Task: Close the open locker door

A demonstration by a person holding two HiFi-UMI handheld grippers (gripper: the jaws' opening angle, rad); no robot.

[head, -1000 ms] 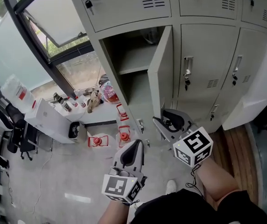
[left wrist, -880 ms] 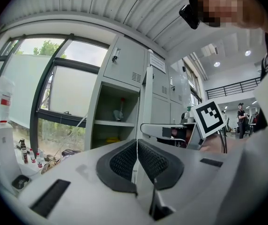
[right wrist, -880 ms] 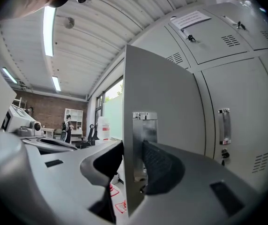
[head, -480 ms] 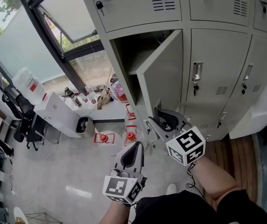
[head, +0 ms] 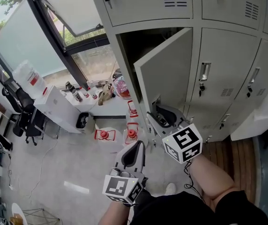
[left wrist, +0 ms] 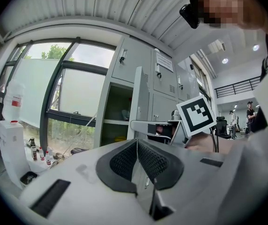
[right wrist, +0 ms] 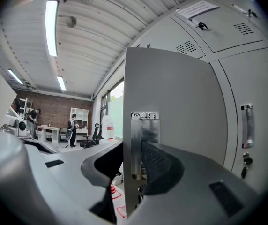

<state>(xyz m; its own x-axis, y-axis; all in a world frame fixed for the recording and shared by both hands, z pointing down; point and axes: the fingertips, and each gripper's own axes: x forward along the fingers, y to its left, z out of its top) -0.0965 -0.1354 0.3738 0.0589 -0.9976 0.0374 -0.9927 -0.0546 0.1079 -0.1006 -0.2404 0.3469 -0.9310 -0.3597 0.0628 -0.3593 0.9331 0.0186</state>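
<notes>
Door (head: 169,74) stands about half shut, angled out from the locker (head: 124,55). Your right gripper (head: 161,118) grips its free edge, low down. Left gripper (head: 136,149) is pinched together, empty. Remaining: swing the door flush.

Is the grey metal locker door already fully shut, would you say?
No, the grey metal locker door stands angled outward, clearly ajar.
</notes>
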